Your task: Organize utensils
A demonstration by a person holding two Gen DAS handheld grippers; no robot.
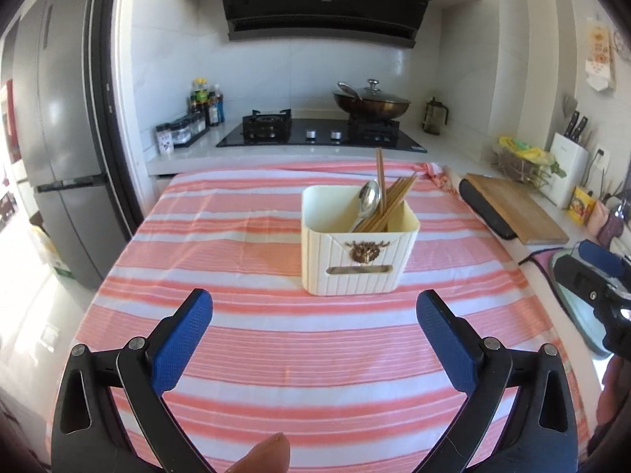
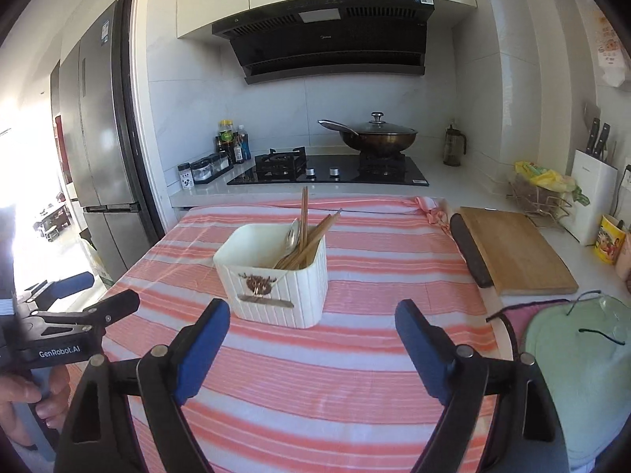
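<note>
Nearest, at the front edge of the counter: left gripper (image 1: 314, 311) spread wide, blue pads (image 1: 181, 349) bare, nothing between them. Right gripper (image 2: 312, 321) likewise wide apart and carrying nothing, hovering over the striped cloth (image 2: 315, 386) beside its partner.

Farther in, toward the middle of the counter: cream utensil holder (image 1: 355, 264) standing upright on the cloth, apart from both grippers. Inside it, leaning toward the right wall, a bundle of wooden chopsticks (image 1: 394, 201) and a metal spoon (image 1: 368, 197), one pair of chopsticks poking up nearly straight. No loose utensil visible anywhere on the cloth in either view.

At the right edge: wooden cutting board (image 2: 512, 248), untouched, and a pale green mat (image 2: 572, 374) nearer the front right corner.

Beyond the back edge: gas hob (image 2: 327, 169) with a lidded wok (image 2: 374, 136).

Judged from this: gathering seemingly finished, everything already in the holder; little or nothing left beyond perhaps straightening the bundle or backing away
</note>
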